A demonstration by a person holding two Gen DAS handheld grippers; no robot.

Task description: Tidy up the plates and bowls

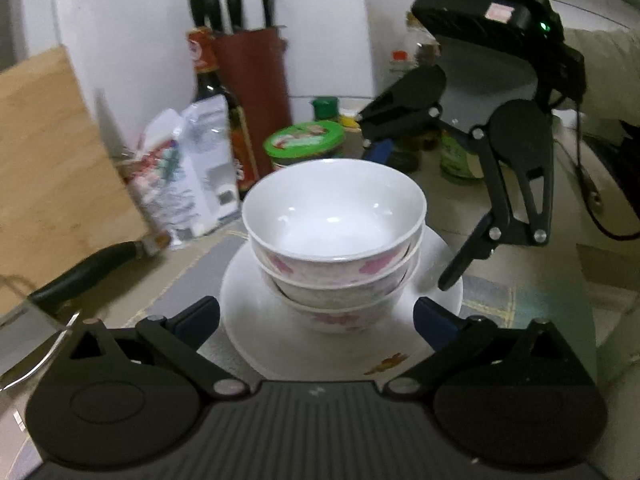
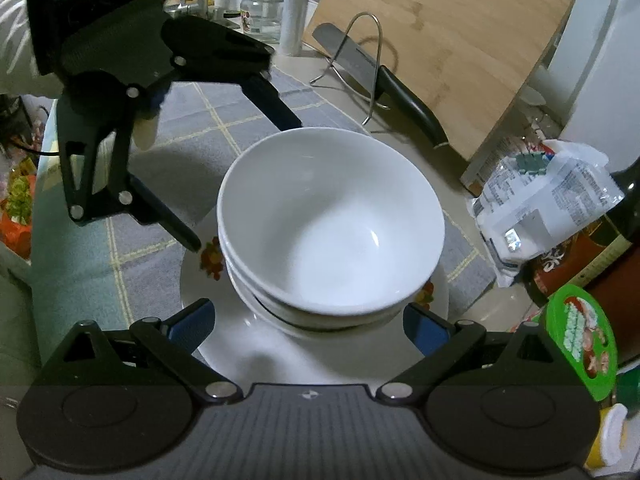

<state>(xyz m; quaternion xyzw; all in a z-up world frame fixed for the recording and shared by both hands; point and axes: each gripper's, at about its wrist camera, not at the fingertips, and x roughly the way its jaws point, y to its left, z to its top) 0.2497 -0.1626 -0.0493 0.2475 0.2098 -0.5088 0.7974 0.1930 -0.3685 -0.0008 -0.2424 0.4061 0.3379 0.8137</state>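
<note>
Centrally, stacked bowls (image 1: 334, 216) hide most of the plate (image 1: 440, 256); lower bowls perhaps two. Left hand-held gripper (image 1: 316, 320) and right hand-held gripper (image 2: 310, 326) gape wide, empty.

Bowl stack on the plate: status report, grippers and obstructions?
Left gripper open, right gripper open, both empty. Bowl stack nested upright on white plate, untouched. Knife and cutting board beside, clear of stack.

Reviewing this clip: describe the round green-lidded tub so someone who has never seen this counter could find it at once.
Start at the stack of bowls on the white plate mid-counter, then look just behind it toward the wall. The green-lidded tub stands there, beside the dark sauce bottle and red-brown knife block. Its bright green lid with a printed picture sets it apart from its taller neighbours.
</note>
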